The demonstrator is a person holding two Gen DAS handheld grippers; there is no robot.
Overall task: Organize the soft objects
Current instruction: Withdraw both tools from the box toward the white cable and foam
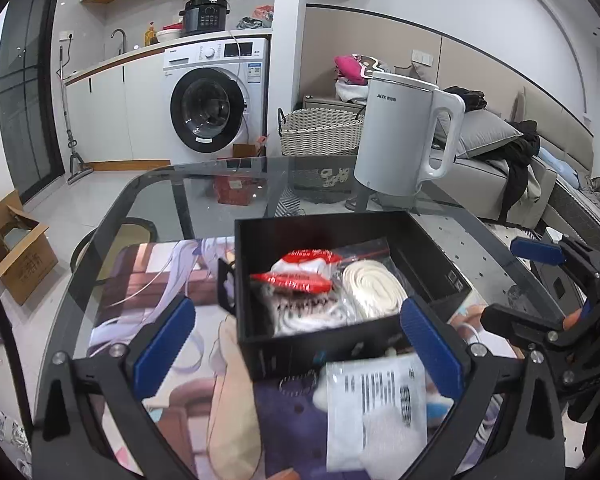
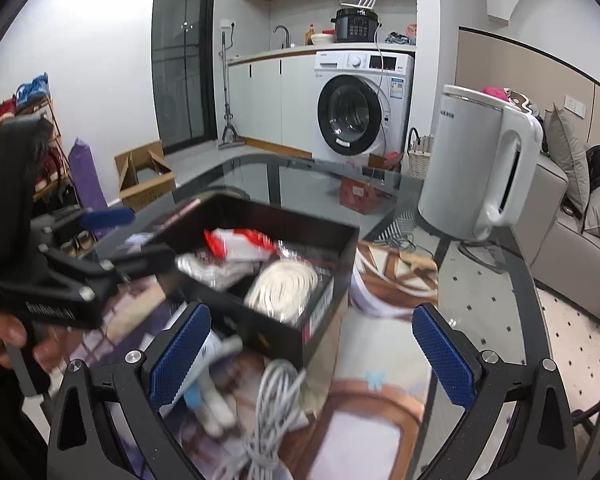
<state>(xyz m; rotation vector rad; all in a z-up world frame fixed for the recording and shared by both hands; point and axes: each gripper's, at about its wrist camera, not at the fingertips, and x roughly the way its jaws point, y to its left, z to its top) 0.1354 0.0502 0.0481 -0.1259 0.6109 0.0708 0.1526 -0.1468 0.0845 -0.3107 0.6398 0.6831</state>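
nearest your left wrist camera, at the bottom centre of the frame, a white printed packet (image 1: 376,408) lies on the illustrated mat (image 1: 168,280), between the blue pads of your left gripper (image 1: 296,344). its jaws stand wide apart, released, and grasp nothing. just above them, mid-frame, sits the black box (image 1: 432,256) on the mat, holding a red-and-white packet (image 1: 300,276) on its left side and a bagged coil of cream rope (image 1: 374,288) on its right. your right gripper (image 1: 540,280) shows at the right edge of this view, blue pads parted.

in the right wrist view that gripper (image 2: 312,356) is likewise released and empty, its pads spread across the lower frame. a bundle of grey cable (image 2: 260,420) lies on the mat at the bottom centre, in front of the box, blurred. the mat rests on a glass table (image 2: 480,280). a white kettle (image 2: 476,160) stands on the table at the right, well apart from the box.
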